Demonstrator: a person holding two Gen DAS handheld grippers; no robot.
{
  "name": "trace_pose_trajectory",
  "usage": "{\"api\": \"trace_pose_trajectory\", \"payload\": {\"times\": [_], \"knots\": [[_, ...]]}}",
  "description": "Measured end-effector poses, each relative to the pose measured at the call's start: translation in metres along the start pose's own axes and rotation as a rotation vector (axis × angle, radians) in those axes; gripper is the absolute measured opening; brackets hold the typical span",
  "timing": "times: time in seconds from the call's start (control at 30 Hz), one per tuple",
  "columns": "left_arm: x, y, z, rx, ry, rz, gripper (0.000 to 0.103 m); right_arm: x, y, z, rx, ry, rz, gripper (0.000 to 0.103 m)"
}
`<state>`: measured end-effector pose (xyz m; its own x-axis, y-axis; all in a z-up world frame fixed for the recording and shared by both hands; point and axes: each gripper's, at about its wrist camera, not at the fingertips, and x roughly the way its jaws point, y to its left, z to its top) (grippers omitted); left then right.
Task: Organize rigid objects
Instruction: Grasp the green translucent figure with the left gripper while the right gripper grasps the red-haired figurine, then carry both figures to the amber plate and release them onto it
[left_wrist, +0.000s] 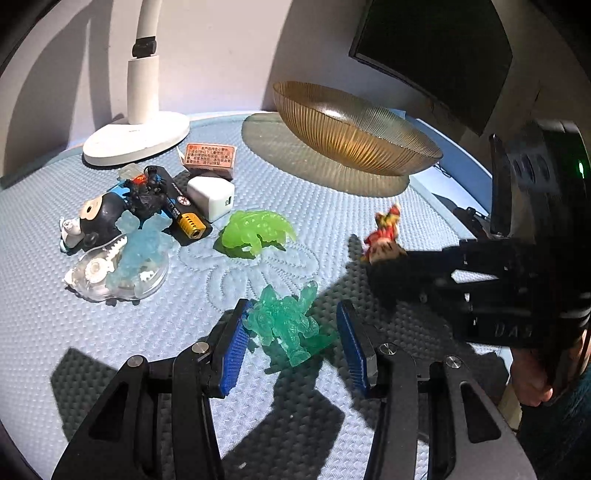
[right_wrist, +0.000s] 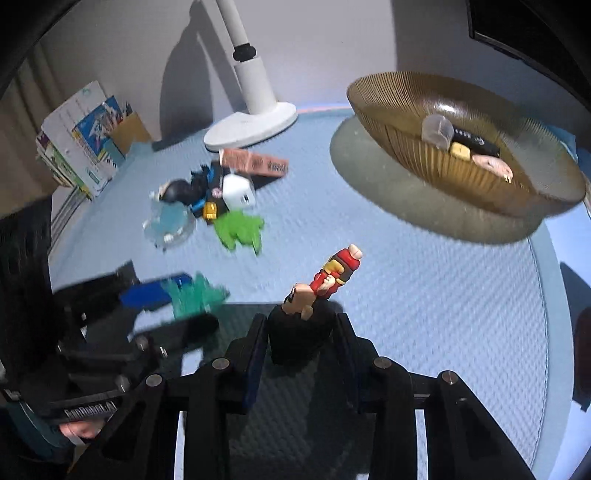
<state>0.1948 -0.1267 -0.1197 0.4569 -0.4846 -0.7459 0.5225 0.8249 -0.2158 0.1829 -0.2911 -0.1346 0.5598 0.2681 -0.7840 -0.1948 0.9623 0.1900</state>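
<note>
Nearest the lens, blue-padded left gripper (left_wrist: 291, 334) straddling the teal translucent figure (left_wrist: 286, 323): left pad touching or nearly touching its arm, right pad standing clear, so partly open and not yet clamped. Figure lying flat on the blue quilted mat (left_wrist: 74, 332), long axis running roughly 11 to 5 o'clock, slantwise across the jaws. Outward at 2 o'clock, right gripper (left_wrist: 384, 266) closed on the dark base of the red-and-yellow figurine (left_wrist: 384, 230), body sticking out past the fingertips toward 1 o'clock. Beyond that, amber ribbed bowl (left_wrist: 354, 136) at 1 o'clock, already holding a few small items in the right wrist view; right hand the nearer to it. Likely next: carry figurine over the rim, then close left jaws on teal figure.
</note>
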Motion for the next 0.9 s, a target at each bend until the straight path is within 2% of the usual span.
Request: {"api": "trace_pose_trajectory", "payload": {"times": [0.1,0.2,0.27,0.47,0.63,0.7,0.73,0.77,0.9], "knots": [[0.001,-0.002,0.000,0.005,0.002,0.021,0.044,0.003,-0.004,-0.004,0.021,-0.016,0.003,0.035],[0.003,-0.001,0.001,0.000,0.011,0.016,0.045,0.002,-0.011,-0.004,0.086,-0.015,0.026,0.046],[0.004,0.001,0.001,-0.007,0.013,0.011,0.046,0.000,-0.011,-0.006,0.119,-0.025,0.016,0.058],[0.004,0.001,0.001,-0.005,0.015,0.017,0.046,-0.001,0.003,-0.009,0.173,0.011,-0.146,0.059],[0.005,0.000,0.001,0.003,0.015,0.026,0.046,0.003,-0.001,-0.005,0.242,-0.024,-0.224,0.059],[0.006,-0.001,0.001,0.010,0.016,0.031,0.046,0.005,0.002,-0.004,0.227,-0.046,-0.251,0.048],[0.006,-0.003,0.001,0.017,0.014,0.037,0.045,0.005,0.004,-0.004,0.206,-0.051,-0.268,0.035],[0.005,-0.005,0.001,0.025,0.011,0.041,0.045,0.004,0.005,-0.004,0.196,-0.059,-0.266,0.032],[0.001,-0.010,0.004,0.043,-0.005,0.072,0.042,-0.018,-0.005,-0.008,0.216,-0.103,-0.176,0.032]]}}
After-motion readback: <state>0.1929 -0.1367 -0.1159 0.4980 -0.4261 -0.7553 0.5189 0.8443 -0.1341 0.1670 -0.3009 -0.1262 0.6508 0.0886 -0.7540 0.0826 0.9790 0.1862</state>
